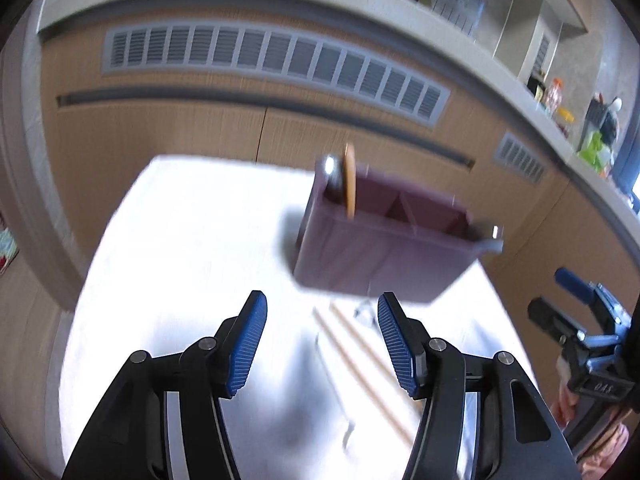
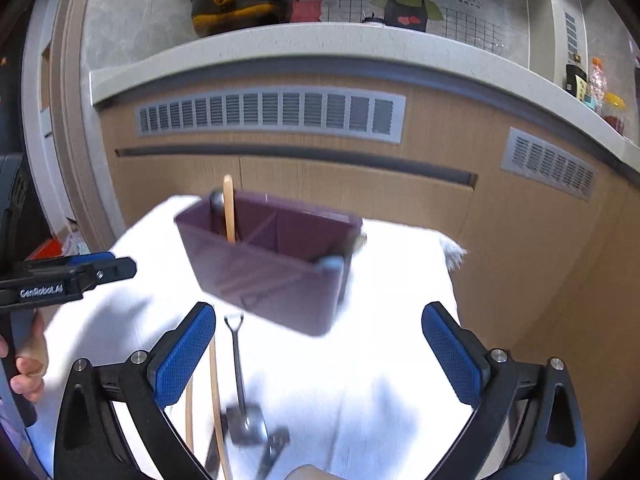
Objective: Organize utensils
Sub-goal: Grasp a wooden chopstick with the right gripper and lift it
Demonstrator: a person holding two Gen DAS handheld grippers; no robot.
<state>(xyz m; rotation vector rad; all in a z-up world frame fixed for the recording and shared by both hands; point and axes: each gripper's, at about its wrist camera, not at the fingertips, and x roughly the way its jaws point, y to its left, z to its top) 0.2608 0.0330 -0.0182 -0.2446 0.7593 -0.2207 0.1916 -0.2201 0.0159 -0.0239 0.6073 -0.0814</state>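
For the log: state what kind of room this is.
Most likely a home kitchen: a counter carries a black pot and sauce bottles, with wood cabinets below and a purple utensil holder on the white-covered table.

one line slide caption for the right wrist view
Open right gripper above a metal spoon and chopsticks, facing the purple utensil caddy.

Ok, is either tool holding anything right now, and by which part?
Nothing is held. The left tool and right tool are both open and empty, above the wooden chopsticks and metal spoon lying on the white cloth.
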